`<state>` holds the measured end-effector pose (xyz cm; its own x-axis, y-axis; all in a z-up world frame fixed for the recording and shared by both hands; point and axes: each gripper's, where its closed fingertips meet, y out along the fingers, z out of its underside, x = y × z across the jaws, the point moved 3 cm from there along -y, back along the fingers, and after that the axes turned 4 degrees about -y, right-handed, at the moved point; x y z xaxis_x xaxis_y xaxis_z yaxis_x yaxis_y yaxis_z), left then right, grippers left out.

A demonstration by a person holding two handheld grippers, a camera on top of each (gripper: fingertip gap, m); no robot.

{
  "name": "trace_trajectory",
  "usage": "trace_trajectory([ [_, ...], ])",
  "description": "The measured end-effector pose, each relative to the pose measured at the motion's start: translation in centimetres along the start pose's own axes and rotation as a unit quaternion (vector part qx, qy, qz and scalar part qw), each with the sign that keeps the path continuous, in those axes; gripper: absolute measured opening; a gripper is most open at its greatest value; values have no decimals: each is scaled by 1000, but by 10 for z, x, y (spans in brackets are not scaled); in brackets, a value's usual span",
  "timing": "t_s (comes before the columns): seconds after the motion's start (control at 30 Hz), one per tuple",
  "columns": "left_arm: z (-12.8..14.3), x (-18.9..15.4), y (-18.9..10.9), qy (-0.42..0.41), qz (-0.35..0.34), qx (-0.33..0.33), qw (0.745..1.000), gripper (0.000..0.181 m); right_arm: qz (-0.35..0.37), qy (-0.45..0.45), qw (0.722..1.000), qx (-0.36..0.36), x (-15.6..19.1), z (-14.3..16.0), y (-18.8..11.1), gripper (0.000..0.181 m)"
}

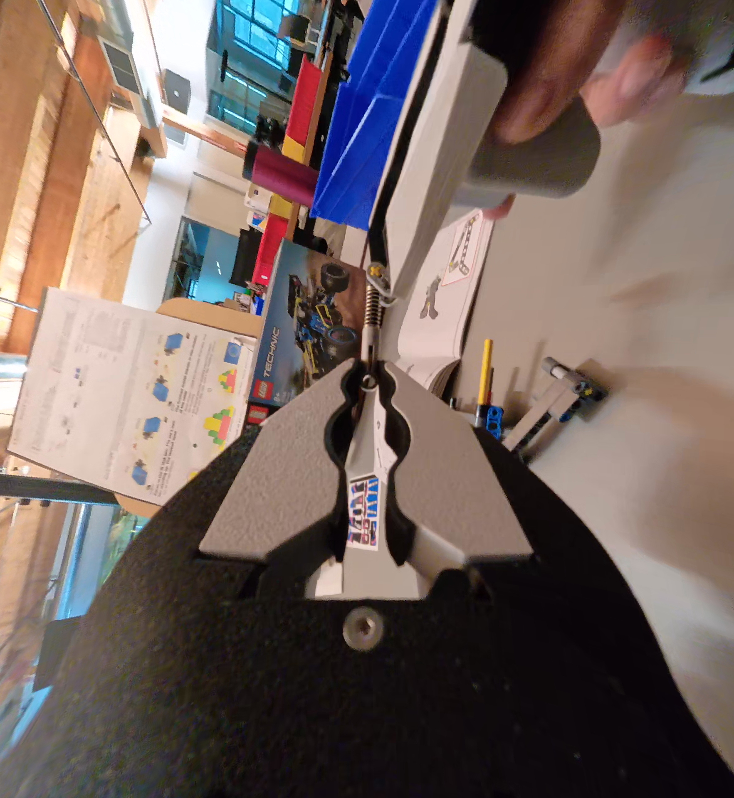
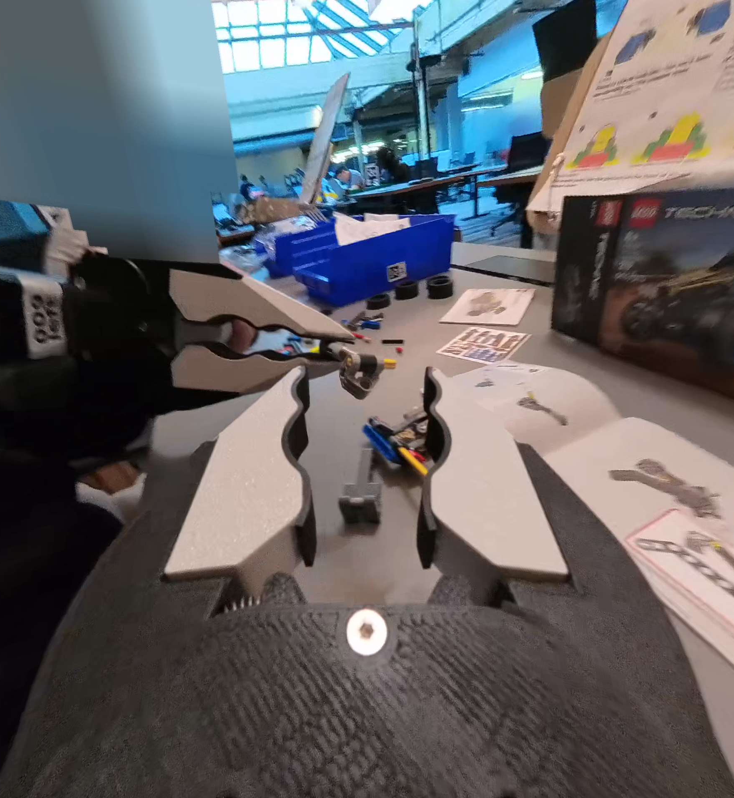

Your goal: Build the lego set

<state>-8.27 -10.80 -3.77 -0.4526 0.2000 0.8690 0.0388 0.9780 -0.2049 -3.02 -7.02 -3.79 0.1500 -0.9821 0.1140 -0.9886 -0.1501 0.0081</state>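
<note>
My left gripper is shut on the thin end of a grey shock absorber with a metal spring and holds it above the table. In the right wrist view the left gripper comes in from the left, and the shock absorber, which has a yellow tip, sticks out just ahead of my right gripper. The right gripper is open and empty. One of its fingers reaches close to the shock absorber's far end. A partly built grey, blue and yellow assembly lies on the table below.
The open instruction booklet lies on the right, with the set's box behind it. Blue bins, three tyres, a sticker sheet and loose small parts lie farther back. A propped printed sheet stands by the box. My left and right fingertips are right by each other.
</note>
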Motion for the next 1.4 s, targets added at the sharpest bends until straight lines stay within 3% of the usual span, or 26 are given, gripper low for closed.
trace_trajectory([
  [0.1, -7, 0, -1, -3, 0, -13, 1000, 5, -18, 31, 999, 2, 2, 5, 2, 45],
  [0.2, -7, -1, -1, 1, 0, -15, 1000, 5, -44, 21, 999, -2, 8, 4, -1, 21],
  [0.27, -6, 0, -2, 5, -2, -14, 1000, 5, -32, 4, 999, -7, 6, 0, -4, 17],
  [0.9, -1, -5, -4, 10, 17, -5, 1000, 5, -12, -81, 996, 20, 4, 6, -9, 18],
  [1.4, 4, -6, -4, 14, 13, 3, 1000, 5, -13, -89, 995, 36, 2, 14, -11, 9],
])
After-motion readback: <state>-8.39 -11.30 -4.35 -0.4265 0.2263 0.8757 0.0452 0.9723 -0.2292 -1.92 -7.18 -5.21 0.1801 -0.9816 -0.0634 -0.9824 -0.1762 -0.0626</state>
